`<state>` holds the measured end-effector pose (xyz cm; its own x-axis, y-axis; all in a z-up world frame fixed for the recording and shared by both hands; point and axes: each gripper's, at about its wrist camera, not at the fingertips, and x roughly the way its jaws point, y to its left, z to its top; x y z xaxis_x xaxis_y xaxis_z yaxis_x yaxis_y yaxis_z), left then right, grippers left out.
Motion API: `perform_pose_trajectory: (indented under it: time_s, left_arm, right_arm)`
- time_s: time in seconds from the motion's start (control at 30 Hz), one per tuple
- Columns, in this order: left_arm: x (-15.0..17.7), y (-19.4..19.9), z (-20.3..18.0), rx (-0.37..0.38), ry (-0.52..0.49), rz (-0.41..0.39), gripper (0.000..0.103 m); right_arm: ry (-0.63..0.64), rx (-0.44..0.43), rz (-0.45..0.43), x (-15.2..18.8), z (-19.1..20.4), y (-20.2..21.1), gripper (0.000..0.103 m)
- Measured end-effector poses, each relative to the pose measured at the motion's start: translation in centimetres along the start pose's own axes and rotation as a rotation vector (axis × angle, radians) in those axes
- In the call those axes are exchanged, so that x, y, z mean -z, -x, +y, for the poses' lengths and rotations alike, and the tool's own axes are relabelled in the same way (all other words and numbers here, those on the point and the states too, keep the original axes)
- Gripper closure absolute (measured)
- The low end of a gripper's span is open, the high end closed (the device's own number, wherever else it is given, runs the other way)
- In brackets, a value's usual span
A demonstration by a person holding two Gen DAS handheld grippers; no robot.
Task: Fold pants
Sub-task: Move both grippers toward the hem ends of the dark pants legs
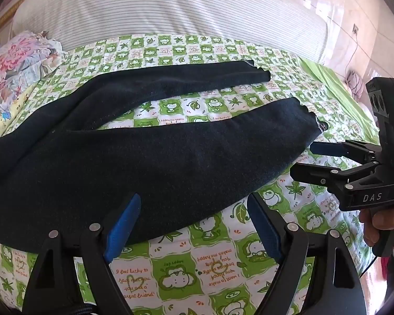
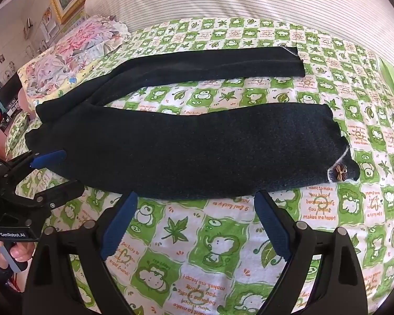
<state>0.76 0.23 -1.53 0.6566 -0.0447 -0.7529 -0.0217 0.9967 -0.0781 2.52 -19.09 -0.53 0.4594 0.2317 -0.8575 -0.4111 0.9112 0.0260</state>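
Black pants (image 1: 144, 157) flat on bedsheet (image 1: 197, 270), just beyond both gaping tongs (image 1: 194, 225).

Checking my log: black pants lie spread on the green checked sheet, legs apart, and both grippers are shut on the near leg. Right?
Not quite. Both grippers are open and hold nothing: the left gripper and right gripper sit at the near edge of the pants, as each wrist view shows. The rest stands: legs apart on the sheet.

**Black pants on the green sheet**

The black pants (image 2: 186, 147) lie flat on the green sheet (image 2: 223, 236), legs spread apart. The right gripper (image 2: 195, 199) is wide open just below the pants. The left gripper (image 2: 63, 173) is open too, with one blue finger (image 2: 48, 158) touching the pants. A flowery pillow (image 2: 73, 50) sits above the pants.
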Motion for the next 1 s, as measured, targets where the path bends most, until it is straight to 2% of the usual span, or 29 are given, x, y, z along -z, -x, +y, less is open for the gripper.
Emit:
perform_pose_trajectory:
  time_s: [0.7, 1.0]
  left_arm:
    - [-0.1, 0.0, -0.2, 0.013, -0.001, 0.005, 0.019]
    - [-1.1, 0.0, 0.3, 0.034, -0.008, 0.01, 0.019]
  right_arm:
    - [-0.007, -0.001, -0.011, -0.3, -0.2, 0.4, 0.012]
    - [-0.001, -0.013, -0.068, -1.0, -0.4, 0.9, 0.012]
